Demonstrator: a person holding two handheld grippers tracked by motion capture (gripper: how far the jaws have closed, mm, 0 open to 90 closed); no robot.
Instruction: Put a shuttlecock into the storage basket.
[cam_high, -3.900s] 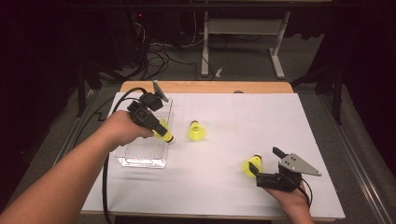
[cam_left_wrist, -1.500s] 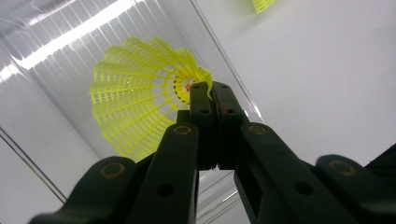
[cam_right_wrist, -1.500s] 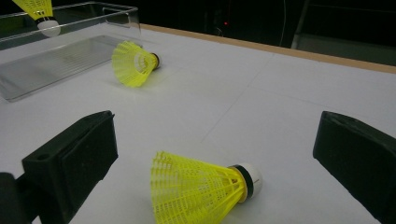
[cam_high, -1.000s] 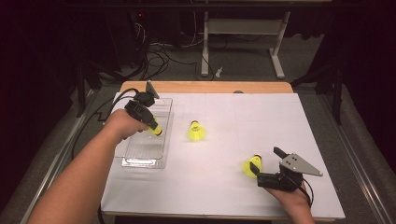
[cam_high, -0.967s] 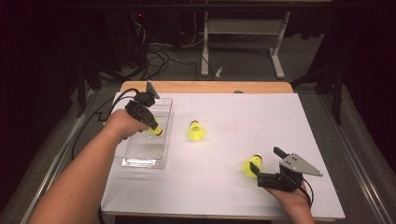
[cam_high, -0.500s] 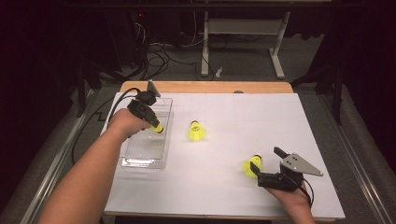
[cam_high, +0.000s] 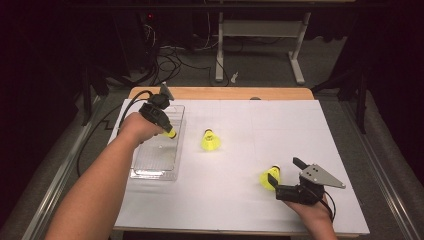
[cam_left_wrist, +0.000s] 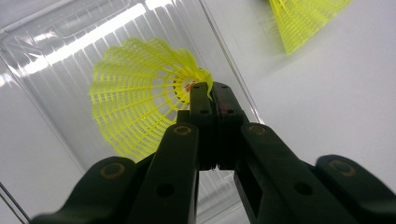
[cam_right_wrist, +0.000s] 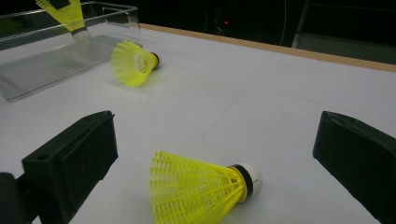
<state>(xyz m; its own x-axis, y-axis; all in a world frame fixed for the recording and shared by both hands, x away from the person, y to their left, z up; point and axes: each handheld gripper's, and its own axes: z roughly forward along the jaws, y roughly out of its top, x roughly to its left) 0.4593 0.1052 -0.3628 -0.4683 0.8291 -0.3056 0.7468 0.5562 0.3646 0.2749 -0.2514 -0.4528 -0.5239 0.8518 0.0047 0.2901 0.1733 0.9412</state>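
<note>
My left gripper (cam_high: 165, 126) (cam_left_wrist: 210, 91) is shut on the rim of a yellow shuttlecock's skirt (cam_high: 171, 133) (cam_left_wrist: 135, 107) and holds it above the far half of a clear plastic tray (cam_high: 155, 165) (cam_left_wrist: 51, 56). Near the table's front right, my right gripper (cam_high: 285, 170) (cam_right_wrist: 219, 149) stands open, level with the table. A second yellow shuttlecock (cam_high: 270, 178) (cam_right_wrist: 201, 186) lies on its side between the jaws, untouched, its white cork toward the right jaw. A third shuttlecock (cam_high: 210, 141) (cam_right_wrist: 133, 63) lies mid-table.
White paper (cam_high: 280, 125) covers the table, with a wooden edge (cam_high: 225, 93) at the back. The tray (cam_right_wrist: 42, 70) sits at the left, with the left gripper's cable (cam_high: 131, 102) trailing off behind it. Beyond the table are a dark floor, cables and a stand's legs.
The left gripper, still holding its shuttlecock, has drifted a little toward the tray's far end. The right gripper and the two shuttlecocks on the table have not moved.
</note>
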